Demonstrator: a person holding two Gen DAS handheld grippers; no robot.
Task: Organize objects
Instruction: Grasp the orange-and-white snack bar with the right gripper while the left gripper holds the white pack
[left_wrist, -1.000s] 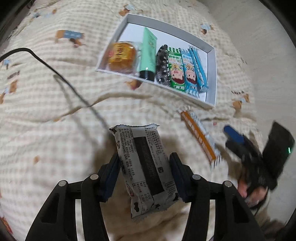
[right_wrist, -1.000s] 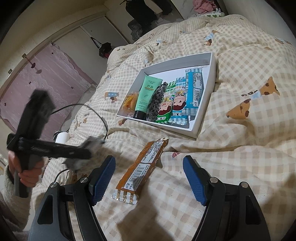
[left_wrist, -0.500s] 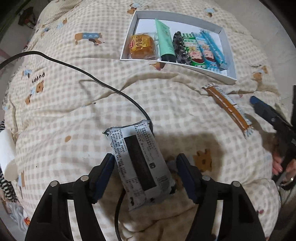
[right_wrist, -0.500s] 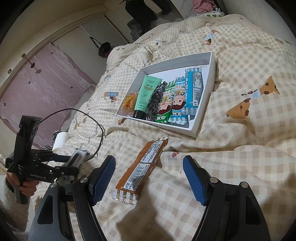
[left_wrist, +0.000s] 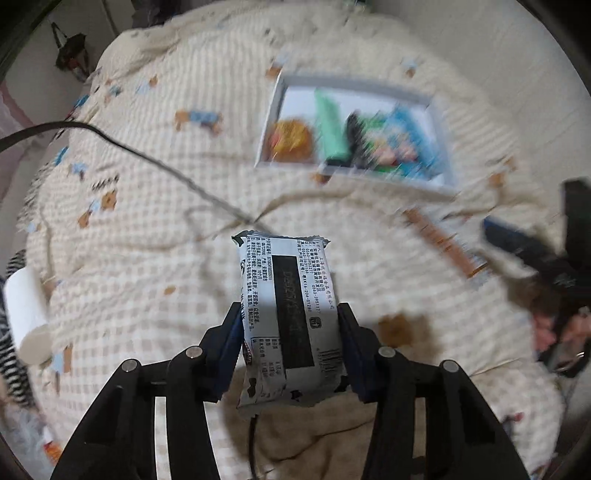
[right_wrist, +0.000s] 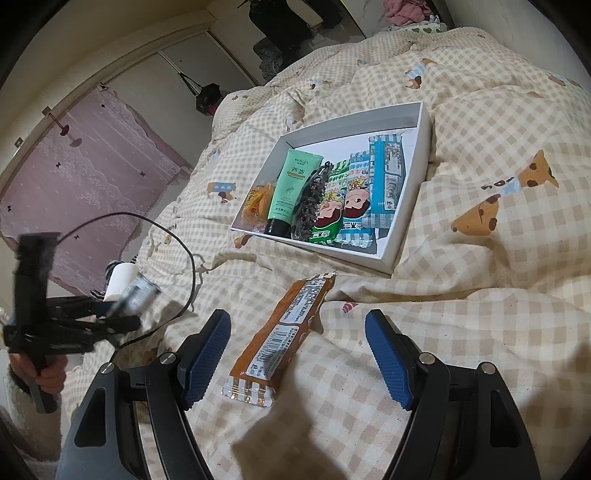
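A checked quilt (right_wrist: 480, 295) with cartoon prints covered the bed, and a pink curtain (right_wrist: 85, 184) hung at the far left of the room, with a white roll (right_wrist: 118, 280) at the quilt's left edge. The left wrist view was smeared, so the box's contents there were only patches of colour, and the orange bar (left_wrist: 443, 243) was a streak. A black cable (right_wrist: 184, 266) trailed over the quilt. The white box (right_wrist: 410, 206) lay on the far part of the quilt and held, left to right, an orange packet (right_wrist: 256, 203), a green tube (right_wrist: 291, 188), a black hair clip (right_wrist: 310, 203), a green packet (right_wrist: 328, 218) and two blue packets (right_wrist: 373, 192). The left gripper (left_wrist: 288, 343) clamped a grey snack pack (left_wrist: 288, 314) above the quilt, near and left of the box. The right gripper (right_wrist: 295, 354) stood wide open around the near end of the bar (right_wrist: 284, 332), without touching it, on the quilt in front of the box.
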